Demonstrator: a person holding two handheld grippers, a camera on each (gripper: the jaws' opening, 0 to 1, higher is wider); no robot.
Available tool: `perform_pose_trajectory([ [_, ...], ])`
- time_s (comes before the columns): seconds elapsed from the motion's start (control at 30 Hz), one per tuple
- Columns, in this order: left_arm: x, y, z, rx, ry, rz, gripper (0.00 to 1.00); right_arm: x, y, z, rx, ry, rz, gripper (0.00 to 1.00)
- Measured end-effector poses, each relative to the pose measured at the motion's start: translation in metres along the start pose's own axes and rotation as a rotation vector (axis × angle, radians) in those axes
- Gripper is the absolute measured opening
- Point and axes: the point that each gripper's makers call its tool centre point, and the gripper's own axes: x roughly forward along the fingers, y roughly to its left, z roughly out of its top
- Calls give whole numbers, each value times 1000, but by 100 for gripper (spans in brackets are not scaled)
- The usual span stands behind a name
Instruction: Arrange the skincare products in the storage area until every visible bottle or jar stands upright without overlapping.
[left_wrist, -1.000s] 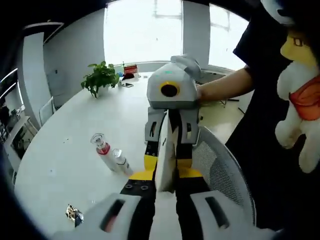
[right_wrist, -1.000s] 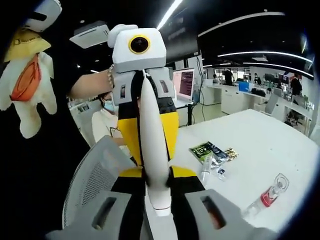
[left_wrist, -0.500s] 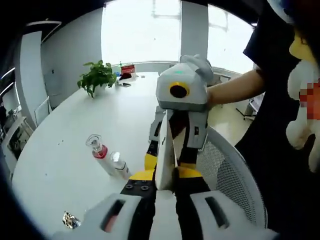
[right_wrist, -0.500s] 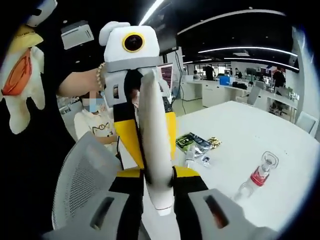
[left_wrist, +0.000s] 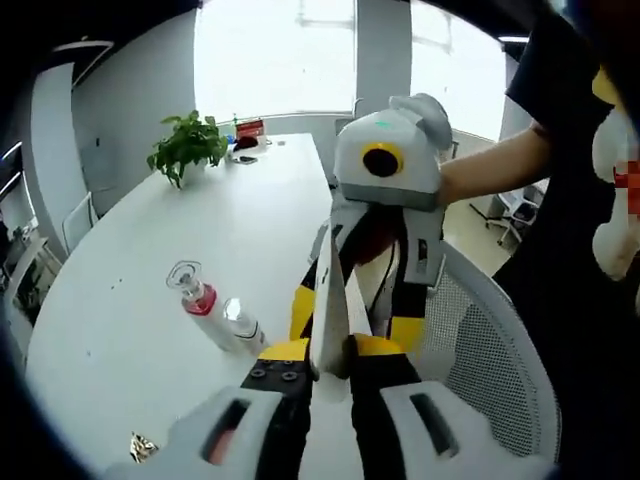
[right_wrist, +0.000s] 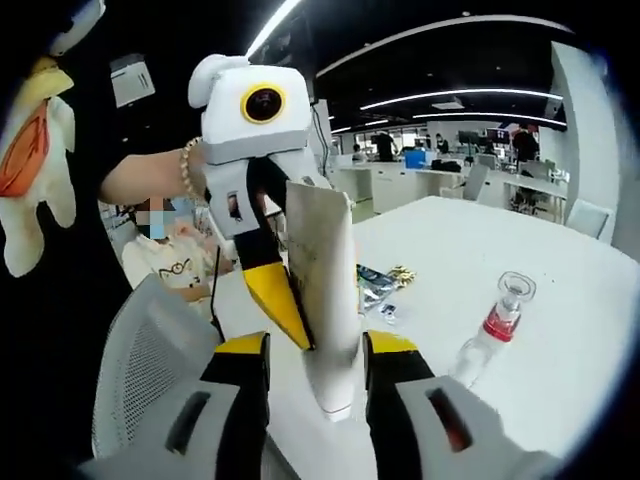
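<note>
A white squeeze tube (left_wrist: 331, 305) stands between my two grippers, held in the air over a chair. My left gripper (left_wrist: 330, 366) is shut on one end of it. In the left gripper view the right gripper (left_wrist: 362, 295) faces me with its jaws spread apart around the tube's far end. In the right gripper view the tube (right_wrist: 325, 280) shows its flat printed face, and its cap sits between my right gripper's (right_wrist: 333, 368) parted jaws. A clear bottle with a red collar (left_wrist: 197, 299) and a small white bottle (left_wrist: 243, 326) lie on the white table (left_wrist: 120, 260).
A grey mesh chair back (left_wrist: 485, 365) is under the grippers. A potted plant (left_wrist: 186, 146) stands at the table's far end. Sachets (right_wrist: 377, 281) lie near the red-collared bottle (right_wrist: 497, 325). A foil wrapper (left_wrist: 143, 447) lies near the table edge. A person with a plush toy (right_wrist: 35, 170) stands close.
My right gripper's jaws have spread apart around the tube, while the left stays shut on it. The tube has turned so its flat face shows in the right gripper view. Both cameras shifted slightly.
</note>
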Motion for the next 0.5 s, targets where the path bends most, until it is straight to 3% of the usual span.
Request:
perform_pose_trajectory([
  [0.33,12,20,-15,-43,-35,18,13,-6,-14,-8,44,-39,-95,60],
  [0.5,20,25,-25,-42,-19,23,13,-9,-22,-10,61,-51,-150,69],
])
